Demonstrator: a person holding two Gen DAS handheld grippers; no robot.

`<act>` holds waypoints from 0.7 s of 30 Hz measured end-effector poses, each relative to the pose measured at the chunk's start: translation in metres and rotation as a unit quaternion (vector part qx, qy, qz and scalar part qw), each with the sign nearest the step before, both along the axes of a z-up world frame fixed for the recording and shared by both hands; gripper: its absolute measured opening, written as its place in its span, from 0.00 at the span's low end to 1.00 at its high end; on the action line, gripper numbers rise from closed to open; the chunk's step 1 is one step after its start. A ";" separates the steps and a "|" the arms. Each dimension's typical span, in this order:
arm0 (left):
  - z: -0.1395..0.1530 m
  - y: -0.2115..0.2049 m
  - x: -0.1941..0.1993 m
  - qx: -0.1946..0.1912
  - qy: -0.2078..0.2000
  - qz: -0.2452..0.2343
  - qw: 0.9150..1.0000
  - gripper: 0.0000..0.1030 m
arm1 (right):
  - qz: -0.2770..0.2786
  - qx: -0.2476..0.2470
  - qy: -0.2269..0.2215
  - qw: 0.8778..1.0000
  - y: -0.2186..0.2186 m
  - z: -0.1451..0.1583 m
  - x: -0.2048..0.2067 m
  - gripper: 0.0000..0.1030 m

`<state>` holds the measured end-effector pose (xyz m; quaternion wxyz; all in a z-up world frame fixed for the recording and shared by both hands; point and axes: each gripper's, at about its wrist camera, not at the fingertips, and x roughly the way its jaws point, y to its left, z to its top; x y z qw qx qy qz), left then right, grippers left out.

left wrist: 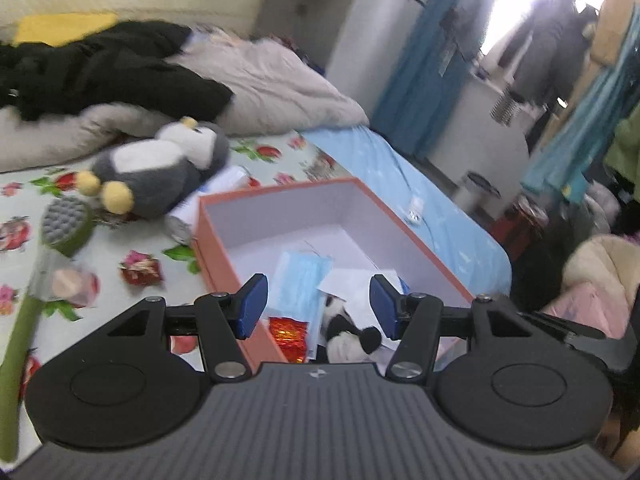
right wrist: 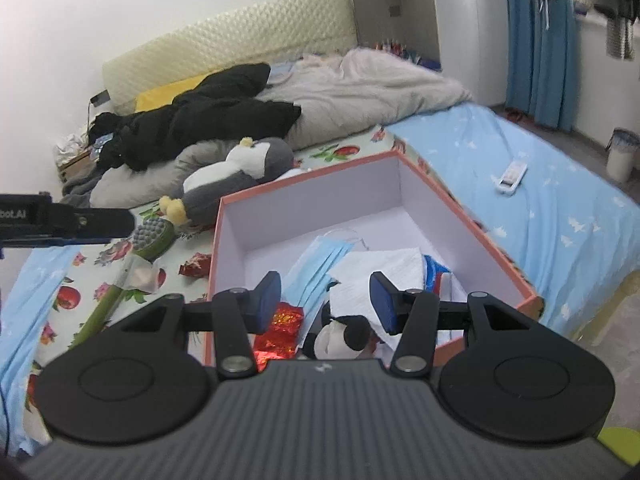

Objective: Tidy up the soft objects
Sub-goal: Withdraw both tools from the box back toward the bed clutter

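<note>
Penguin plush [right wrist: 236,182], grey/white, lying on its side, centre-left, beside orange box [right wrist: 472,224]; panda plush [right wrist: 340,338] inside box, bottom centre.

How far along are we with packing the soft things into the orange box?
Done: the panda plush, blue face mask and white tissue lie in the orange box. In hand: nothing; left claw and right claw are both open over it. Left: the penguin plush lies on the bed beside the box.

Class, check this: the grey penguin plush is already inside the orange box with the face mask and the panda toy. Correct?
Not quite. The penguin plush lies on the bed outside the orange box, as the right wrist view shows. The face mask and panda toy are inside.
</note>
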<state>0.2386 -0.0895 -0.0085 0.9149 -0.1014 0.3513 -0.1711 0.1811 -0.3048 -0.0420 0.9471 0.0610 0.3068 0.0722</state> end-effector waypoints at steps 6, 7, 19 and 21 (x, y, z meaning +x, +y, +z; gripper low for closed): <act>0.005 0.004 -0.041 0.010 -0.027 0.011 1.000 0.61 | -0.003 0.003 -0.014 1.000 0.009 0.004 -0.023 0.50; 0.004 0.005 -0.047 0.013 -0.029 0.012 0.999 0.61 | -0.003 0.005 -0.013 1.000 0.010 0.004 -0.027 0.50; -0.008 0.016 -0.106 0.032 -0.036 0.053 0.997 0.61 | -0.009 0.017 -0.010 1.000 0.027 0.002 -0.067 0.51; -0.005 0.019 -0.114 0.035 -0.041 0.059 0.997 0.61 | -0.007 0.011 -0.009 1.000 0.031 0.002 -0.073 0.51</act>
